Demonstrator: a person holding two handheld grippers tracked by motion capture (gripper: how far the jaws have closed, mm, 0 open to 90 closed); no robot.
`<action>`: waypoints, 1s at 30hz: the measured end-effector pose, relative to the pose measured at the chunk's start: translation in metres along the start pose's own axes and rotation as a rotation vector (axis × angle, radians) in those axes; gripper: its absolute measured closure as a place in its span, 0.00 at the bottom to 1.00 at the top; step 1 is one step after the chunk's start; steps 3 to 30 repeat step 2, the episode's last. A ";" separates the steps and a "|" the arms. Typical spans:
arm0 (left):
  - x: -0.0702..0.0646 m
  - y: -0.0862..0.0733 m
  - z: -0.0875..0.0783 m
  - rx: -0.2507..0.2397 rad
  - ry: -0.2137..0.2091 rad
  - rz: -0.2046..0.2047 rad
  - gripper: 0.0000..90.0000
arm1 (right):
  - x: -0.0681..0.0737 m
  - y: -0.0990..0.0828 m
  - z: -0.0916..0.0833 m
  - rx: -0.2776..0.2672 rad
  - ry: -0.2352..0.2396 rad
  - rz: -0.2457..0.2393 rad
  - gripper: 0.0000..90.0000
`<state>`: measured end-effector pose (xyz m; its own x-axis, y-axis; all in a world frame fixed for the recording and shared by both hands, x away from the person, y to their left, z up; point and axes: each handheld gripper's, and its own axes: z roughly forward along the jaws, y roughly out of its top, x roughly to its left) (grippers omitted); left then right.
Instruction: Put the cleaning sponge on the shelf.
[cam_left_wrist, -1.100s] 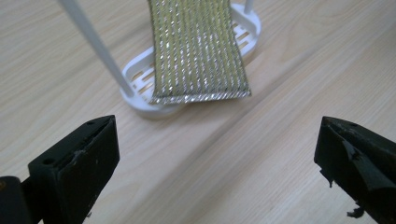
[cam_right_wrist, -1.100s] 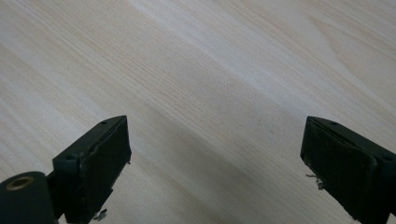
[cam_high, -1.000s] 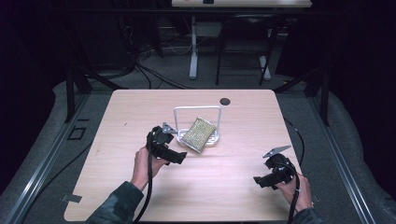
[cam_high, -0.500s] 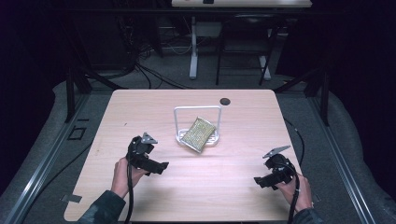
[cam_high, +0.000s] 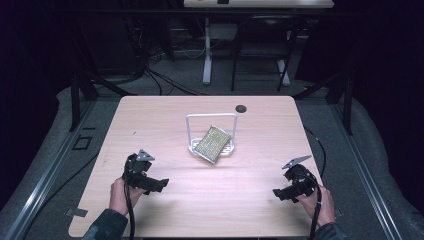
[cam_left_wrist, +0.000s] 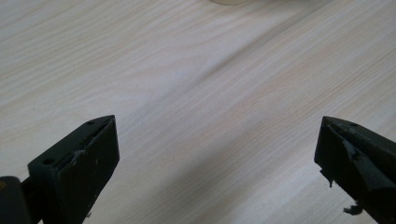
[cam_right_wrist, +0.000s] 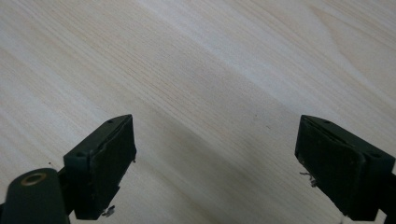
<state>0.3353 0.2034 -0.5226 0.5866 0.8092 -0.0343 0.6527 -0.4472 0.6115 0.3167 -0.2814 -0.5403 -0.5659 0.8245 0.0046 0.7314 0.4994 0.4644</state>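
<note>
A gold mesh sponge (cam_high: 212, 143) leans tilted against a white wire stand (cam_high: 211, 117) near the middle of the wooden table (cam_high: 150, 115). My left gripper (cam_high: 161, 184) rests low at the front left, well apart from the stand, jaws wide open with nothing between them. In the left gripper view its fingers (cam_left_wrist: 79, 163) frame bare wood. My right gripper (cam_high: 278, 193) sits at the front right, also open and empty. Its fingers (cam_right_wrist: 105, 161) in the right gripper view stand wide over bare wood.
A small black round hole (cam_high: 241, 108) sits near the table's far edge. Cables trail from both grippers off the front edge. Dark floor, cables and table legs (cam_high: 207, 55) lie beyond the far side.
My left gripper has drawn back from beside the stand toward the front left of the table. The sponge stays leaning on the stand. The right gripper has barely moved.
</note>
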 end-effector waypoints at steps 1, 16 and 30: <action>0.001 0.000 0.001 0.003 -0.002 0.010 0.00 | 0.000 0.000 0.000 0.003 -0.004 -0.009 0.13; 0.001 -0.001 0.002 0.007 0.000 0.013 0.00 | 0.001 0.000 0.000 0.003 -0.004 -0.009 0.13; 0.001 -0.001 0.002 0.007 0.000 0.013 0.00 | 0.001 0.000 0.000 0.003 -0.004 -0.009 0.13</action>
